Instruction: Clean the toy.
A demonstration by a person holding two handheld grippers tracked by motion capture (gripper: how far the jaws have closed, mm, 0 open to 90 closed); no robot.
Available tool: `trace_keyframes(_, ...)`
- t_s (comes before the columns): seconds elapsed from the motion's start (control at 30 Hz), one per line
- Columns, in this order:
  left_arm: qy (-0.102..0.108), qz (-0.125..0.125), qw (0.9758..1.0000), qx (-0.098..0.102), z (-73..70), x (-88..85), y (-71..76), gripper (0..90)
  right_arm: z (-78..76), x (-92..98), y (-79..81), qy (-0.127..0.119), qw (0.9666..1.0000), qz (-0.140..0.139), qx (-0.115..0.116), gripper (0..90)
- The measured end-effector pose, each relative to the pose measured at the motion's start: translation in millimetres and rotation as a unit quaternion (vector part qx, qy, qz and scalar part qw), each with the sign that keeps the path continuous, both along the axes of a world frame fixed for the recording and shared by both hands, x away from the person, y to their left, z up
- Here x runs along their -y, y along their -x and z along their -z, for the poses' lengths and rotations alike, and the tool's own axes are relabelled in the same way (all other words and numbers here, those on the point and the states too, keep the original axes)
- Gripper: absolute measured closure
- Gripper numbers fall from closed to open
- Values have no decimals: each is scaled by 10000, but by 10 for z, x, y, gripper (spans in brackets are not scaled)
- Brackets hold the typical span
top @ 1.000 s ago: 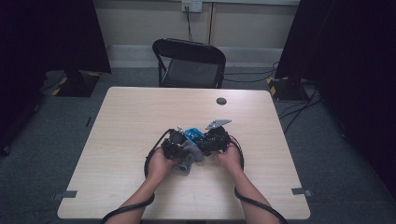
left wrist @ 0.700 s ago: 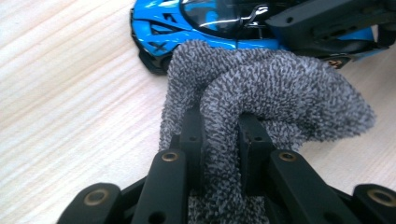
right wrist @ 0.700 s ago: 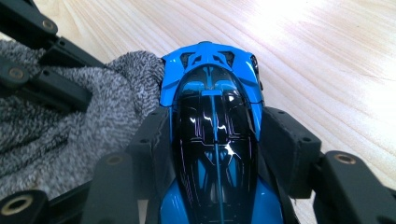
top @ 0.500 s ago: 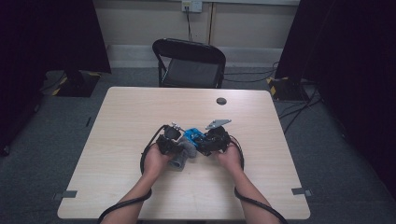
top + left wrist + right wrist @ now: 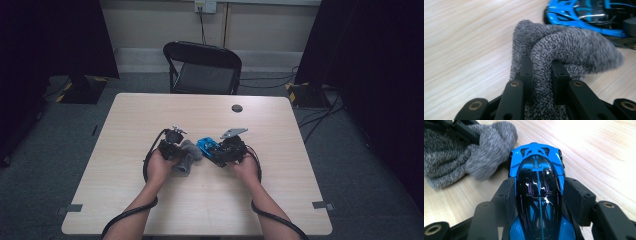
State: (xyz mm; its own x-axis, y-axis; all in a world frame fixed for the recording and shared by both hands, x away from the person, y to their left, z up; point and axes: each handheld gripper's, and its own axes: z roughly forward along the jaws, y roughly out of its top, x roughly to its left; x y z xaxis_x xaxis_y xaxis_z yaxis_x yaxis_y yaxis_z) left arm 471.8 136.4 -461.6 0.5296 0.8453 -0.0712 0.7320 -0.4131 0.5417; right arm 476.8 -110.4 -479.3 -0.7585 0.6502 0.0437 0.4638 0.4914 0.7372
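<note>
Item: grey cloth (image 5: 564,47), mid-table, just beside the toy car (image 5: 537,192). Soft, light, bunches easily; I'd pinch it at a thick fold. Car: hard, glossy, likely slippery; I'd grip across its flanks.
My left gripper (image 5: 541,75): jaws narrow, clamped on a cloth fold.
My right gripper (image 5: 539,197): jaws half-wide, pressing the car's sides.

A grey knitted cloth (image 5: 564,50), bunched and folded, lies on the counter (image 5: 150,115). Its fold just touches the nose of a glossy blue-and-black toy car (image 5: 537,187), which sits upright beside it.
</note>
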Motion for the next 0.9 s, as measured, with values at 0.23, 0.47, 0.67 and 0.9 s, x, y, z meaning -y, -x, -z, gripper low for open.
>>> trace_keyframes(0.23, 94, -103, 9998, 123, -139, -212, 79, 749, 1, 5, 3, -10, 10000, -1, 3, 443)
trace_keyframes(0.47, 193, 214, 9994, 179, -175, -181, 282, 749, 8, 12, 7, -35, 10000, -5, 28, 443)
trace_keyframes(0.67, 294, 467, 9982, 224, -172, -66, 403, 749, 2, 9, 6, -11, 10000, -4, 7, 443)
trace_keyframes(0.9, 267, 836, 9959, 227, -172, 111, 519, 749, 0, 9, 9, -2, 10000, 4, 3, 443)
